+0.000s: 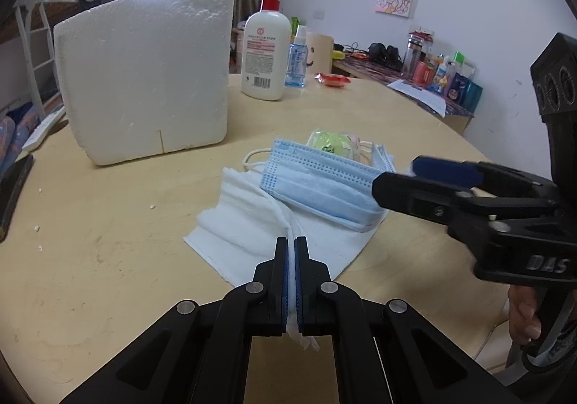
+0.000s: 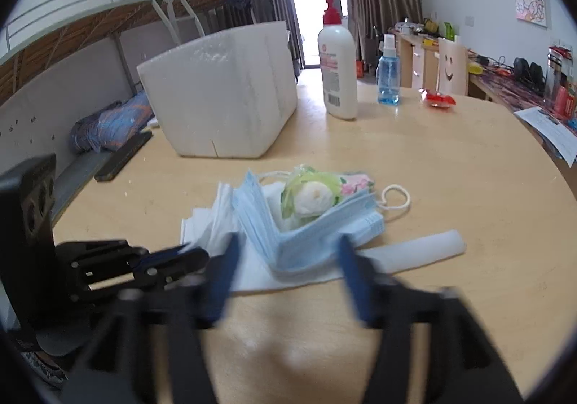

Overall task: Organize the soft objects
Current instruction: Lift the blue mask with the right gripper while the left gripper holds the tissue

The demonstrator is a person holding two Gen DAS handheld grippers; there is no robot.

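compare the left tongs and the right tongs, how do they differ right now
The left tongs are shut on the white cloth, pinching a fold of it; the right tongs are open and grip nothing. The right tongs point at the blue masks, which lie on that cloth. Both have black arms with blue pads.

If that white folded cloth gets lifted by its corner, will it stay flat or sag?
The white folded cloth would probably sag: its pinched edge already bunches limply between the shut left gripper. The stack of blue face masks and the green wrapped roll resting on it would likely slide off. It looks light.
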